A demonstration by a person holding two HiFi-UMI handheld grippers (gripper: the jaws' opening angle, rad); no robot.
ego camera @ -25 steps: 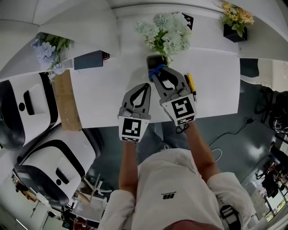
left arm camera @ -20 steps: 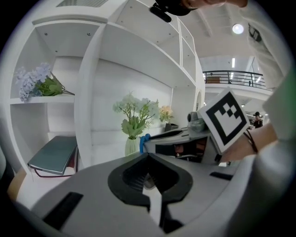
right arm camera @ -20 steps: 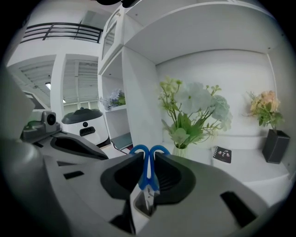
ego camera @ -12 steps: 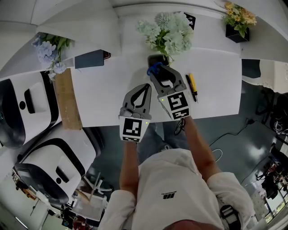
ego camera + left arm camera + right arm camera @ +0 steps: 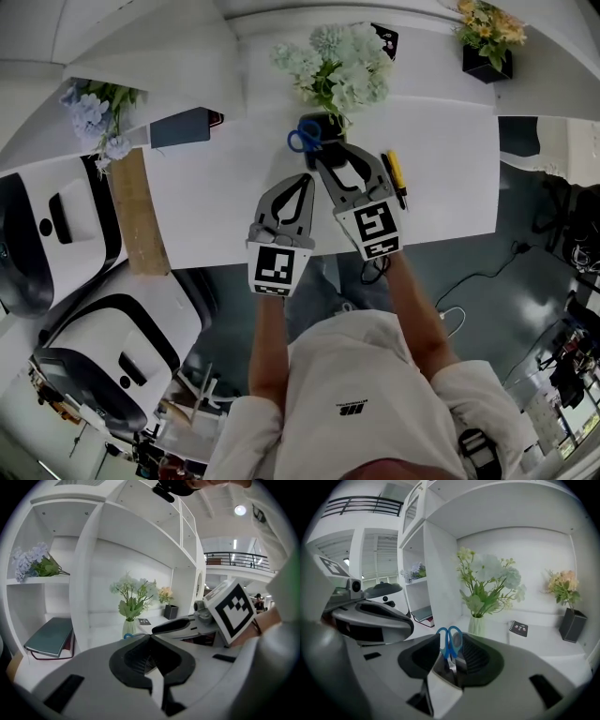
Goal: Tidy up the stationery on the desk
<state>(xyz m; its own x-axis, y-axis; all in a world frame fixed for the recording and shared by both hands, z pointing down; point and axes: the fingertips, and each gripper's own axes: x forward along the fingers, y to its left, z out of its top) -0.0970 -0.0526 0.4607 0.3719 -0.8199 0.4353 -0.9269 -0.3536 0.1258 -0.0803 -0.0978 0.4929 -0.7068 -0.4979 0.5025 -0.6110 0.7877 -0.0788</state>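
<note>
Blue-handled scissors stand handles-up in a dark pen holder on the white desk, in front of the vase. My right gripper is just behind the holder. Its jaws have just been opening and stand wide, the scissors upright between them with the pads not pressing. My left gripper hangs shut and empty over the desk, to the left of the right one. In the left gripper view its tips meet, and the right gripper's finger reaches in from the right.
A vase of pale flowers stands right behind the holder. A yellow-and-black pen-like tool lies right of my right gripper. A dark book sits on the left shelf, a black card and a potted plant at the back.
The right gripper's jaws have spread and let go of the scissors. The scissors' handles have shifted left and now stand at the holder. The left gripper has stayed put.
</note>
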